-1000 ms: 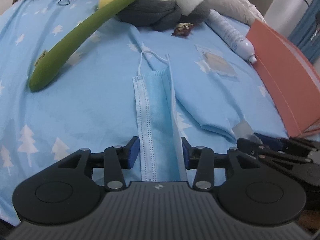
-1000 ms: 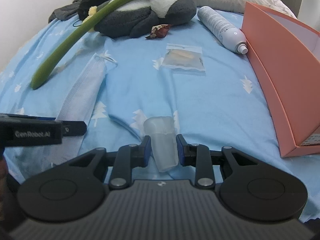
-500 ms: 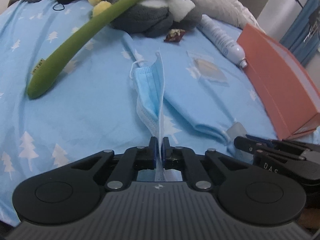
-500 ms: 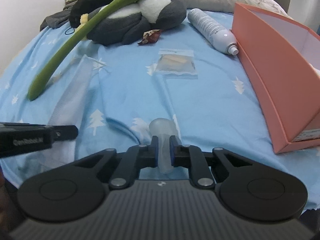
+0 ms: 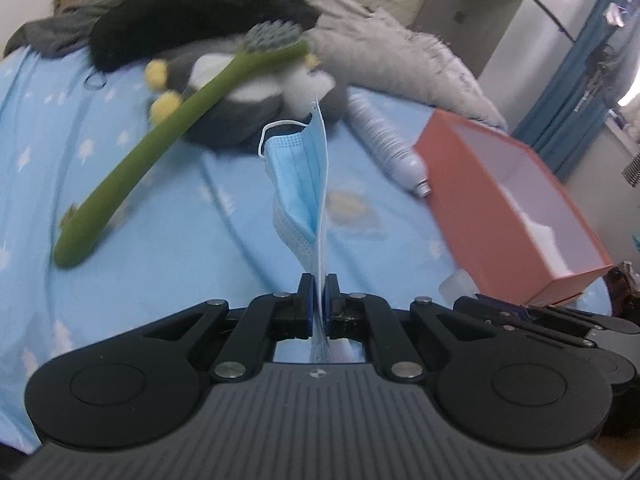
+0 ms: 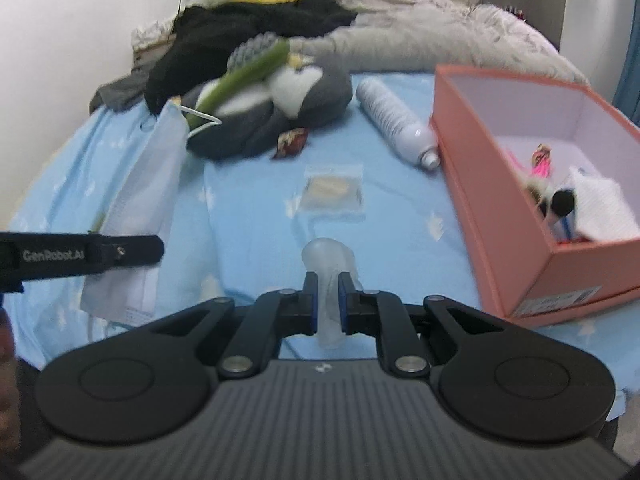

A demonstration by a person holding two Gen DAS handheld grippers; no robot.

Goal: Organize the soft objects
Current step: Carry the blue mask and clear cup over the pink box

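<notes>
My left gripper [image 5: 319,280] is shut on a light blue face mask [image 5: 301,184], which stands folded on edge above the bed; the mask also shows in the right wrist view [image 6: 148,216] hanging beside the left gripper's finger [image 6: 120,254]. My right gripper [image 6: 328,280] is shut on a small translucent soft cup [image 6: 327,264], squeezed between the blue pads and lifted off the sheet. An open orange box [image 6: 520,216] with a few small items inside sits to the right. In the left wrist view the right gripper [image 5: 540,314] shows at the lower right.
A long green plush stick [image 5: 160,148] leans on a grey and white plush toy [image 6: 288,104]. A white spray can [image 6: 394,122] lies by the box. A clear packet [image 6: 334,192] and a small wrapper [image 6: 291,142] lie on the blue sheet [image 6: 248,220]. Dark clothes and a grey blanket are piled behind.
Both grippers closed, the left on the mask and the right on the cup, then rose from the bed with them. The mask went from lying flat to pinched and lifted.
</notes>
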